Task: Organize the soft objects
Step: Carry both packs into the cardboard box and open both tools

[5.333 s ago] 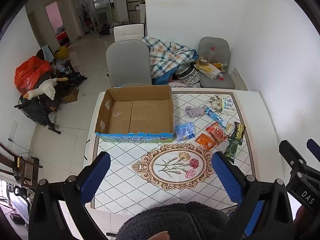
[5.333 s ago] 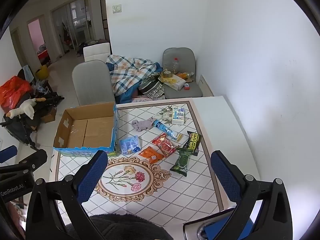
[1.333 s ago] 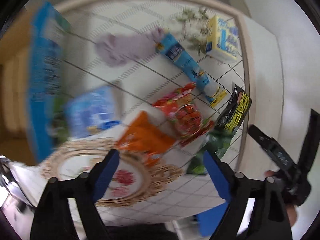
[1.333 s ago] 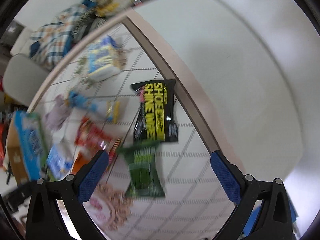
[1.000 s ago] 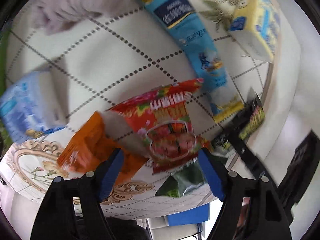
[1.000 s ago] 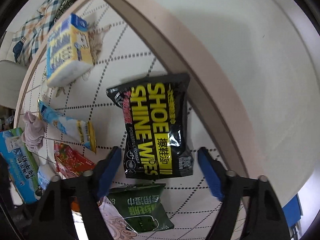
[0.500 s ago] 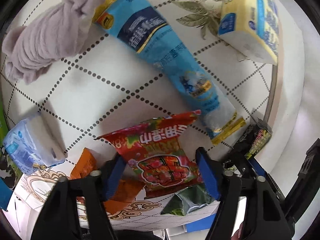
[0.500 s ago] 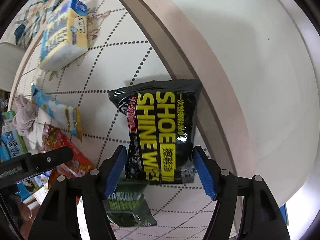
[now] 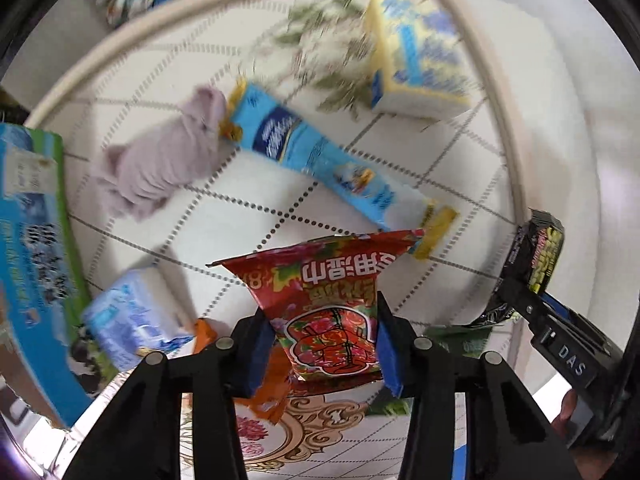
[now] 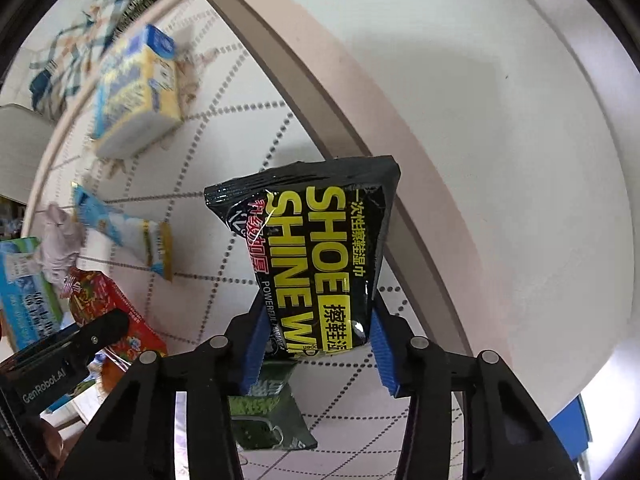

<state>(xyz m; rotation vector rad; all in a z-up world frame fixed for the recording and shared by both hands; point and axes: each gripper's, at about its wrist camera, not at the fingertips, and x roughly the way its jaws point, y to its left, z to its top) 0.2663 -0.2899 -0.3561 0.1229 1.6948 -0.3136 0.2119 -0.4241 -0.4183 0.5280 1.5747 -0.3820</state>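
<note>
Glossy plastic black wipes packet [image 10: 320, 256], crinkled

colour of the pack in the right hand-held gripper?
Black pack with yellow lettering and some red characters; clearest in the right wrist view.

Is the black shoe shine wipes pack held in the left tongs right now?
No. The black shoe shine wipes pack sits between the blue pads of the right tongs, while the left tongs are closed on the red packet.
</note>
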